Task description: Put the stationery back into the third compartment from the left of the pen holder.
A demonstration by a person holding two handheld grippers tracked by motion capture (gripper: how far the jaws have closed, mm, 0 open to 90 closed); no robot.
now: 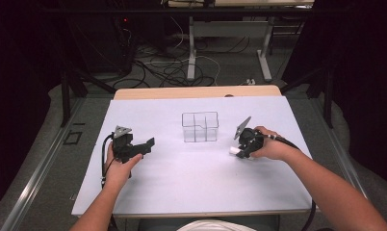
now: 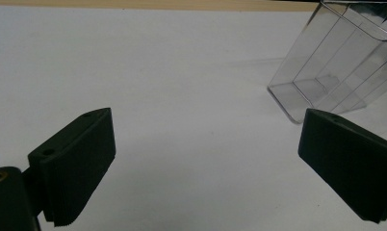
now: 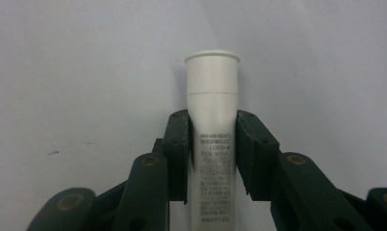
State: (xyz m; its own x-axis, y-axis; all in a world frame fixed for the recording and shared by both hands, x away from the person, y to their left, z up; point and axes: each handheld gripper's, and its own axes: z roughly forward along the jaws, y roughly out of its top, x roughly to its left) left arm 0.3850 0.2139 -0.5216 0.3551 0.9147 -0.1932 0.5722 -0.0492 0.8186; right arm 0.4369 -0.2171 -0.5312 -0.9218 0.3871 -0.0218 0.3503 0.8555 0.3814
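Observation:
A white tube with small printed text lies on the white table cover. My right gripper has both pads pressed against its sides, and the cap end sticks out past the fingertips. In the high view the right gripper points down-left at the table, with the tube's white end showing. A clear plastic divided box stands at the table's middle; its corner appears at the upper right of the left gripper view. My left gripper rests left of the box, jaws wide apart with nothing between them.
The white cover spans most of the table, with a strip of wood at the far edge. Beyond it lie floor cables and another table's legs. Black cables trail from both grippers.

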